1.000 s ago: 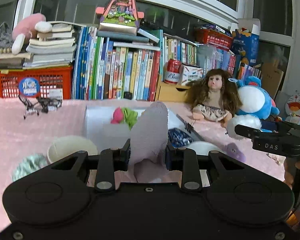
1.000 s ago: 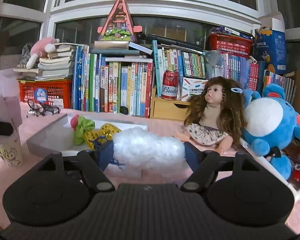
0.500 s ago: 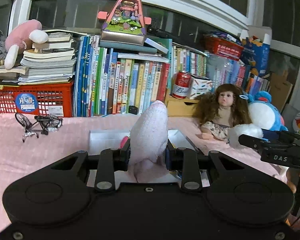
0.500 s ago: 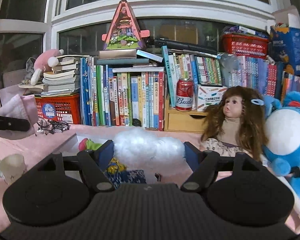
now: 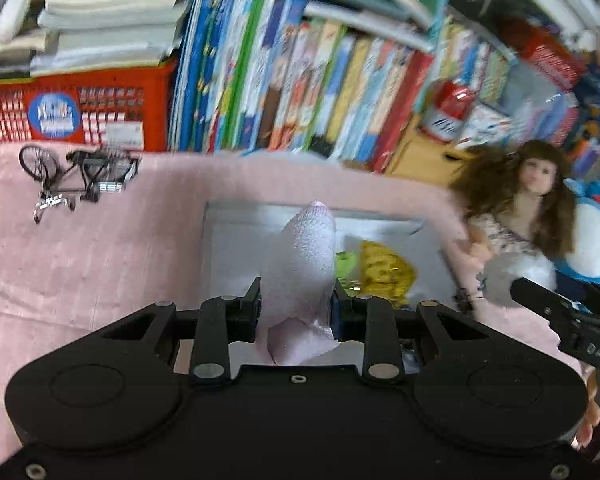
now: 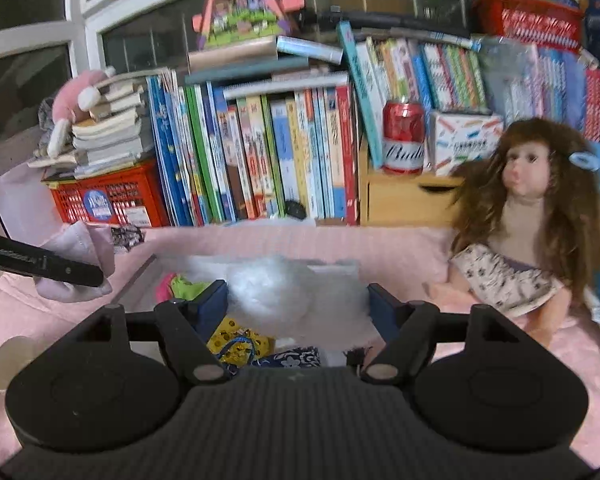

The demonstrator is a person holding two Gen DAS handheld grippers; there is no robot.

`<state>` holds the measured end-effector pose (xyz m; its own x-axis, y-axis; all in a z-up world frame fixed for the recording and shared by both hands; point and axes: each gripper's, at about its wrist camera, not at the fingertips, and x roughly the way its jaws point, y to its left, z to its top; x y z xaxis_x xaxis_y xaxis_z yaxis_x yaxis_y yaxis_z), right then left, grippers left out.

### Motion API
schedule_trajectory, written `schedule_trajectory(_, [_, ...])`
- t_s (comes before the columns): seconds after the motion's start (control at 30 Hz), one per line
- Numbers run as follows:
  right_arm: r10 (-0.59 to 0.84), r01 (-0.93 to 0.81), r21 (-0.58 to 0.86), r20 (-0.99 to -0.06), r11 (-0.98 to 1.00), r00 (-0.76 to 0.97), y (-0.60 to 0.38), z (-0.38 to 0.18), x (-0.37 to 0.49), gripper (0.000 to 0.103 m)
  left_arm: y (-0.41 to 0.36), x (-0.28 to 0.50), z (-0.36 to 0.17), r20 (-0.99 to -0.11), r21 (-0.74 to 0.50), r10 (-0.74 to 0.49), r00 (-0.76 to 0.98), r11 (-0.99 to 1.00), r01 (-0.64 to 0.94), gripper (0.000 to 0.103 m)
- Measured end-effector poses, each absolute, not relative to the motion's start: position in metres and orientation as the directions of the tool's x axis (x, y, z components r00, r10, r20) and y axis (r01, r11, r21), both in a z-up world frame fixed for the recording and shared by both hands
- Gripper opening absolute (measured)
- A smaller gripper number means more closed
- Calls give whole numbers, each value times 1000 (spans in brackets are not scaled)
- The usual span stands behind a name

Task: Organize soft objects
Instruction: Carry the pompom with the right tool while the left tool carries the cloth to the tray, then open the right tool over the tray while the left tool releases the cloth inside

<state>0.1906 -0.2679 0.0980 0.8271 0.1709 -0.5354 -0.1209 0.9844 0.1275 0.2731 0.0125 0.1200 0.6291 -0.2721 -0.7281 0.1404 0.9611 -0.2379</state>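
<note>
Left gripper is clamped on a pale pink sock; the sock stands up between the fingers, toe end up, cuff bunched below the pads. It hangs over the near part of a white box that sits on the pink cloth covering the table.

Right gripper is gripping a white fluffy ball, jaws fairly wide with the fluff filling the gap between the blue pads. It too is over the white box, seen just beyond and below the fingers.

Inside the box: a yellow cloth piece, a green and pink soft thing, and a dark blue flowered cloth at the near edge.

From the left camera, the right gripper shows at the right edge with the fluffy ball at its tip, close to the box's right side. From the right camera, the left gripper comes in at the left edge with the sock, by the box's left corner.

Around: doll with long brown hair sitting right of the box, blue plush behind it, small metal bicycle on the cloth to the left, red crate, row of books along the back, red can on a wooden drawer box. The left view is motion-blurred.
</note>
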Motion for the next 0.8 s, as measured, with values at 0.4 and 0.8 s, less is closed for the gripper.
schedule_trajectory(0.4, [133, -151, 28, -646, 988, 752, -237, 64, 241, 76, -1, 321, 73, -831, -185, -185, 525, 981, 53, 29])
schedule_trajectory(0.8, [177, -223, 26, -700, 975, 692, -223, 46, 251, 75, 0, 333, 63, -843, -215, -202, 498, 976, 32, 31])
